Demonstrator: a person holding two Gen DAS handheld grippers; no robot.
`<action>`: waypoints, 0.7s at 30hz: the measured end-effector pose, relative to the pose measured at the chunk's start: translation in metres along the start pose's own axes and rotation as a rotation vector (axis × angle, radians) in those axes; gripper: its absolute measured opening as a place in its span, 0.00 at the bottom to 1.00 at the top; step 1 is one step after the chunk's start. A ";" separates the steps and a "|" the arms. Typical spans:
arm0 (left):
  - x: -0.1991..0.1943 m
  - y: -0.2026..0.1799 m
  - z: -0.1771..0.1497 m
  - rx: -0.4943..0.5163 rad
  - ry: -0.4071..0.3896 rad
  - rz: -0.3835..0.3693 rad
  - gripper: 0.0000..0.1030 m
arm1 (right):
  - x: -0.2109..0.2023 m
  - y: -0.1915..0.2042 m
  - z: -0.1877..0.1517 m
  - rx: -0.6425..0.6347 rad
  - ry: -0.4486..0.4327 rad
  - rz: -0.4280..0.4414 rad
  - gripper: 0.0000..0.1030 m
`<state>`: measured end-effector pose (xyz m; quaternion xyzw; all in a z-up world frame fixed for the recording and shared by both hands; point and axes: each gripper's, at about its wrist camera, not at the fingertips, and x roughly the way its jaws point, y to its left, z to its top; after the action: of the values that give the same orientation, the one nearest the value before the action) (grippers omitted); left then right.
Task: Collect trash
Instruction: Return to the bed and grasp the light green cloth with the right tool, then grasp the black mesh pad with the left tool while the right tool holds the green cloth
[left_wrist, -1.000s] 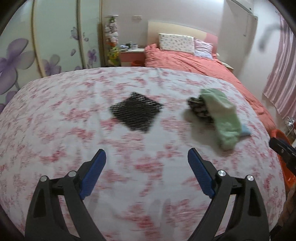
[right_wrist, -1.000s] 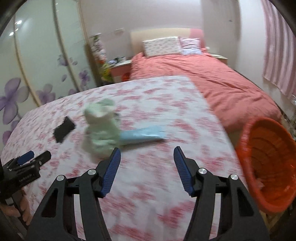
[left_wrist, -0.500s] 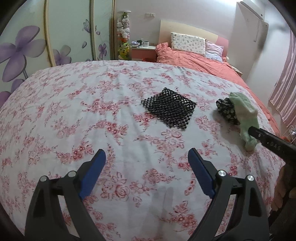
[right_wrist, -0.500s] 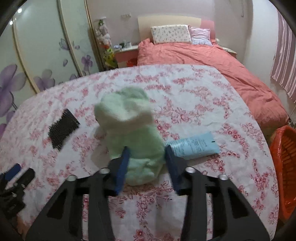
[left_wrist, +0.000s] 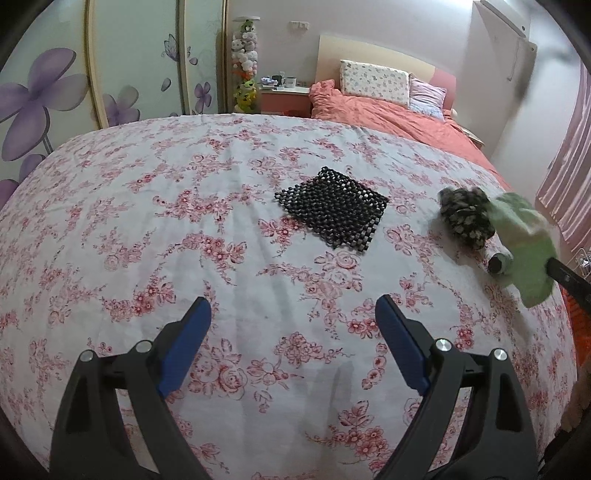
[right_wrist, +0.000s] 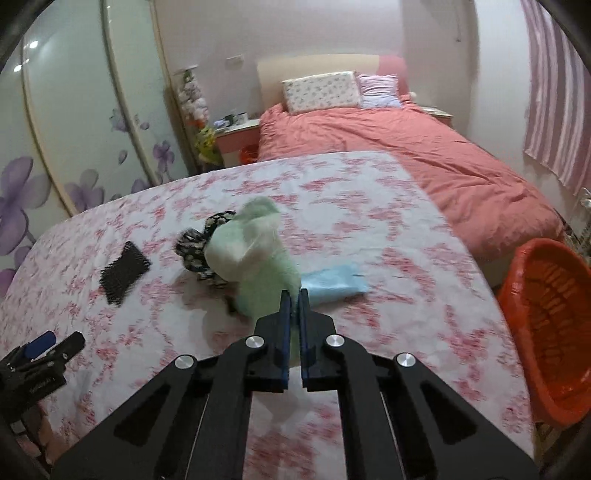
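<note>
- Count first: two grippers, one green cloth, one black mesh mat, one dark flowery bundle, one light blue packet, one orange basket, two pillows on the far bed.
- The right gripper (right_wrist: 294, 295) is clenched on the pale mint-green cloth (right_wrist: 255, 258) — its blue pads pinch the near edge of it, with a sliver of green showing between them.
- That cloth looks fuzzy and soft, bunched into a lumpy roll. It sits over the near bed's pink-flowered white sheet (right_wrist: 369, 236), towards the right side of it. It's blurred, so I can't say how much of it touches the sheet.
- Just behind the cloth is a crumpled black fabric bundle with small pale flowers (right_wrist: 195, 247), touching it.
- The light blue packet (right_wrist: 334, 282) lies flat on the sheet, right beside the cloth. There's print on it, but too blurred to read.
- The black mesh mat (left_wrist: 332, 206) lies flat near the middle of the sheet, apart from the rest.
- The left gripper (left_wrist: 293, 321) hangs released over bare sheet — jaws wide, nothing between them.
- The orange basket (right_wrist: 546, 332) stands on the floor off the right edge of the bed. It has slotted walls.
- The left gripper's body carries some small white lettering, unreadable.
</note>
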<state>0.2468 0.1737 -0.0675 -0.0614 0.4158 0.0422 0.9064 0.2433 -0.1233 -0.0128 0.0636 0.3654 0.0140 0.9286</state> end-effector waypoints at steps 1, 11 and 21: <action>0.000 -0.001 0.000 0.002 0.002 -0.001 0.86 | 0.000 -0.004 -0.001 0.002 0.002 -0.012 0.04; 0.002 -0.018 -0.004 0.025 0.010 -0.013 0.86 | 0.008 -0.045 -0.018 0.064 0.110 -0.040 0.04; 0.003 -0.027 -0.005 0.043 0.016 -0.018 0.86 | 0.018 -0.042 -0.007 0.088 0.082 -0.031 0.56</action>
<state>0.2483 0.1463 -0.0710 -0.0459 0.4233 0.0248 0.9045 0.2507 -0.1624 -0.0358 0.0982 0.4044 -0.0141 0.9092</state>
